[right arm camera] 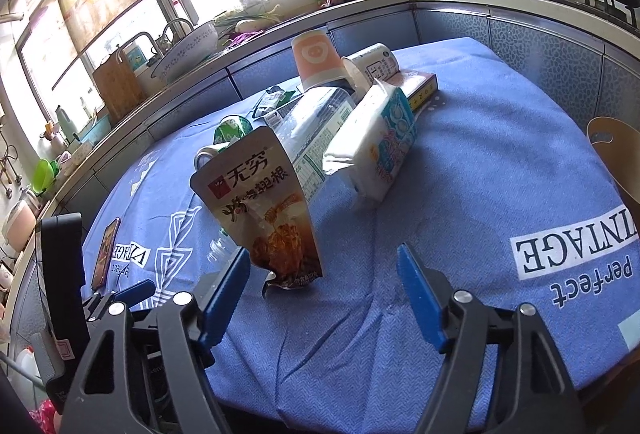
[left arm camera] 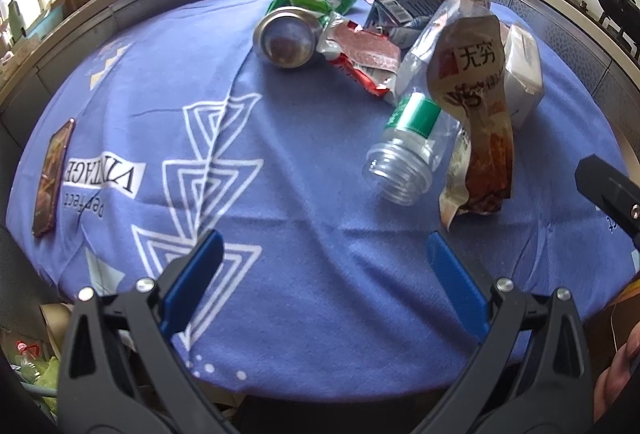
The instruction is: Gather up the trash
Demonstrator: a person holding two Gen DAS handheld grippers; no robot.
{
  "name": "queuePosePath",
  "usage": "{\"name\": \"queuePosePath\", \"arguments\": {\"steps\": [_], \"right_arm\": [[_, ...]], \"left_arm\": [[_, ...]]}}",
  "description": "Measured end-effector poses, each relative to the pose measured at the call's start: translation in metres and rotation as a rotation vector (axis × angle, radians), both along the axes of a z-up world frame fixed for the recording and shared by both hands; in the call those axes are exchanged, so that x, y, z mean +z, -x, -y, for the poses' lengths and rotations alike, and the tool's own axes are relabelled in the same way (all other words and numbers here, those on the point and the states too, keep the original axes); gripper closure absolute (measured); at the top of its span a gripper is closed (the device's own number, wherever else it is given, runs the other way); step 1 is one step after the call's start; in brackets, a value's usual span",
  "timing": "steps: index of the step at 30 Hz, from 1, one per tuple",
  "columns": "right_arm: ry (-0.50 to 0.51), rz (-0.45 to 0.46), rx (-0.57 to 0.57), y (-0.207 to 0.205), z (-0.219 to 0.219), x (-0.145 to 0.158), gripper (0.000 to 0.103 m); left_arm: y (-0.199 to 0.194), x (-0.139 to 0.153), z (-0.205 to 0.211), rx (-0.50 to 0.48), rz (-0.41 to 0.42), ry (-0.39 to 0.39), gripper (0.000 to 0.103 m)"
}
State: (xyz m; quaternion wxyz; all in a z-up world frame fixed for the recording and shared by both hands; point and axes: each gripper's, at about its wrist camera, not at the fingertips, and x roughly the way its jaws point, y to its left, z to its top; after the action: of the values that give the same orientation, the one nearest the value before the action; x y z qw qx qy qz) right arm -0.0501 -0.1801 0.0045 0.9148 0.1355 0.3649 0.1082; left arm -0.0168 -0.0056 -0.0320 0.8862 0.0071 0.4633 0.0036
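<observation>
- Blue patterned tablecloth (left arm camera: pixel 304 162) covers the table in both views, with a kitchen counter, a window and woks on a stove behind it along the upper edge.
- Left gripper (left arm camera: pixel 324 254) sits at the bottom of the left wrist view, its blue-padded jaws spread wide over bare cloth with nothing between them.
- Right gripper (right arm camera: pixel 324 266) sits at the bottom of the right wrist view, jaws apart and gripping nothing; the lower end of a brown snack pouch (right arm camera: pixel 272 210) hangs just beside its left pad, and whether they touch cannot be told.
- That pouch stands upright just right of centre in the left wrist view, with a clear plastic bottle (left arm camera: pixel 404 150) lying beside it, open neck toward the camera.
- A phone (left arm camera: pixel 52 178) lies flat at the far left edge of the cloth, well apart from the trash.
- Further up, a crushed green can (left arm camera: pixel 292 30) lies on its side, touching a red wrapper (left arm camera: pixel 364 62).
- A white tissue pack (right arm camera: pixel 380 142) leans right of the pouch in the right wrist view.
- Farthest back, an upturned pink paper cup (right arm camera: pixel 316 58) tops the pile near the table's far edge.
</observation>
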Motion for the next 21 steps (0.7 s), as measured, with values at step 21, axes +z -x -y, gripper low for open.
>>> {"name": "queuePosePath", "arguments": {"steps": [21], "right_arm": [[-0.076, -0.071, 0.098, -0.03, 0.01, -0.018, 0.046]], "left_arm": [[-0.012, 0.009, -0.006, -0.09, 0.057, 0.054, 0.006]]}}
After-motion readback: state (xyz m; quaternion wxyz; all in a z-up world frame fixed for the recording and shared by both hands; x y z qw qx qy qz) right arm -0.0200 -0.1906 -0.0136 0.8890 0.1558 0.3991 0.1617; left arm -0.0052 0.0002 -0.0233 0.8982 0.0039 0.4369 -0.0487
